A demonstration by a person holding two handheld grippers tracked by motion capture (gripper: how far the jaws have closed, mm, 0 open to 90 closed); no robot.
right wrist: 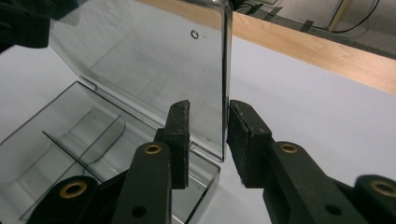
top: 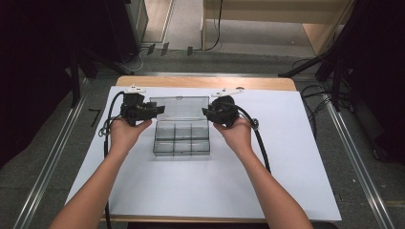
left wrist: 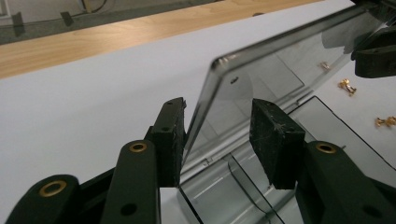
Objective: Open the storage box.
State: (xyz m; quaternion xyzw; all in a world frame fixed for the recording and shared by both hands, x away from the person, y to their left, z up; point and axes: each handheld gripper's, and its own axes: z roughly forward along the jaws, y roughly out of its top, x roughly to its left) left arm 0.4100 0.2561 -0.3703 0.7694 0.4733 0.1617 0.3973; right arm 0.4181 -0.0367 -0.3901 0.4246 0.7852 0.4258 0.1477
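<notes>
A clear plastic compartment box (top: pixel 181 139) stands near the middle of the white sheet (top: pixel 286 157) that covers the counter, a little toward the counter's far edge; its hinged lid (top: pixel 179 108) is raised and stands roughly upright along the box's far side; the dividers (right wrist: pixel 88 140) inside the base show through the clear walls.

The left hand-held gripper (top: pixel 154 110) comes in at the lid's left end, held in the person's left hand (top: pixel 125 131); in the left gripper view the lid's edge (left wrist: pixel 205 112) stands between the jaws, one pad (left wrist: pixel 172 135) lying right against its outer face and the other pad (left wrist: pixel 275 135) apart from it, so the jaws are not pinching the lid; the log's near-closed reading points to a closed state, yet a clear gap shows.

The right hand-held gripper (top: pixel 208 112) meets the lid's right end from the person's right hand (top: pixel 237 133); in the right gripper view the lid's side edge (right wrist: pixel 225 79) runs down between the two pads (right wrist: pixel 180 140), both close beside it with a thin gap visible on each side; whether they press on it cannot be told.

Small brass-coloured pieces (left wrist: pixel 348 86) lie on the sheet beyond the box, toward the counter's right side as the left gripper view shows them.
</notes>
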